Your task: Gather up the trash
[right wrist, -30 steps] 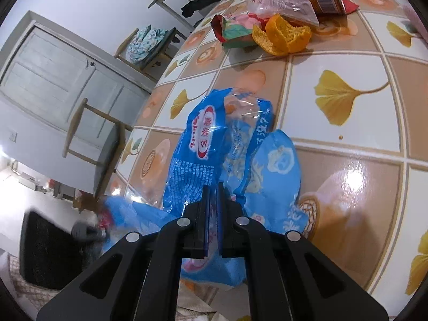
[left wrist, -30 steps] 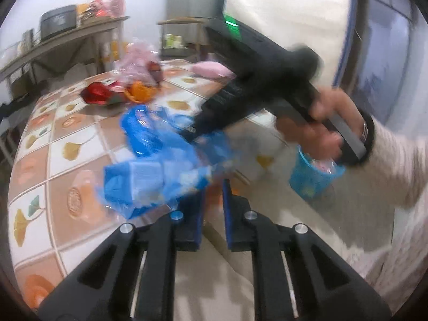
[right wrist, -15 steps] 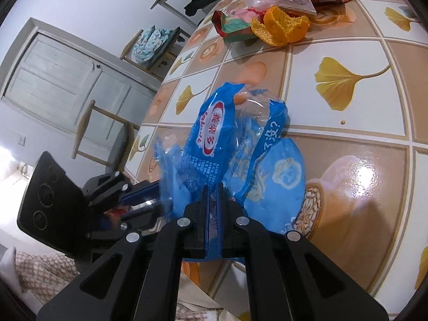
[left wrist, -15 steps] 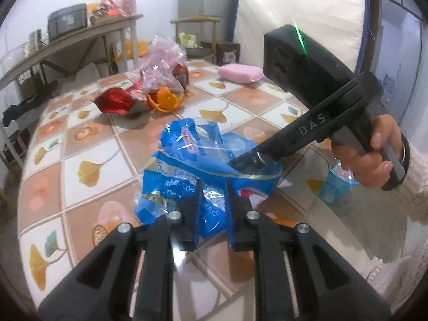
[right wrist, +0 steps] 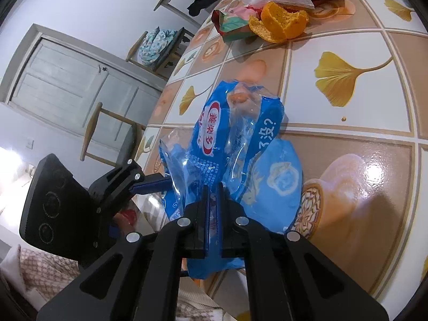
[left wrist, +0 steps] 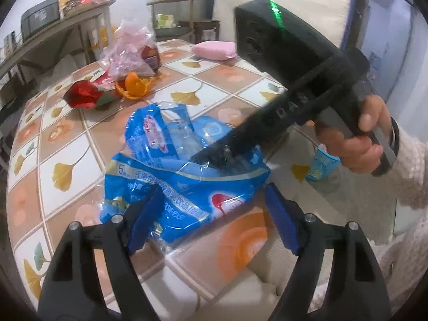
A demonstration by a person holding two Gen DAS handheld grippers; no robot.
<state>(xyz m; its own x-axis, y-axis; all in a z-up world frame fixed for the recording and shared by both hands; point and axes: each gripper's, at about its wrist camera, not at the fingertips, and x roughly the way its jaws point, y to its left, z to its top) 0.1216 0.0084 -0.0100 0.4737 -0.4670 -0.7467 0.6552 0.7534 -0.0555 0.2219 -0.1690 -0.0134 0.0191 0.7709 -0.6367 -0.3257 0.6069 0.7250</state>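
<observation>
Over the table edge, right tool (right wrist: pixel 212 214) pinches blue wrapper (right wrist: pixel 235 165).

The blue snack bags (left wrist: pixel 184 182) are thin glossy plastic film, crinkled, partly clear, with printed panels. Under them the table (right wrist: pixel 355 123) has a smooth, shiny tiled-pattern top that mirrors the light. Beyond the bags on the table, the orange peel (right wrist: pixel 278 25) looks matt and pitted, the red wrapper (left wrist: pixel 83 95) is shiny foil-like film, and the pink bag (left wrist: pixel 128 50) is clear, wrinkled plastic. The pink sponge (left wrist: pixel 212 49) looks soft and matt. The left gripper (left wrist: pixel 211 219) is matt black plastic with metal screws and ribbed blue pads (left wrist: pixel 281 219). The sleeve (left wrist: pixel 409 171) is fuzzy knitted cloth.
</observation>
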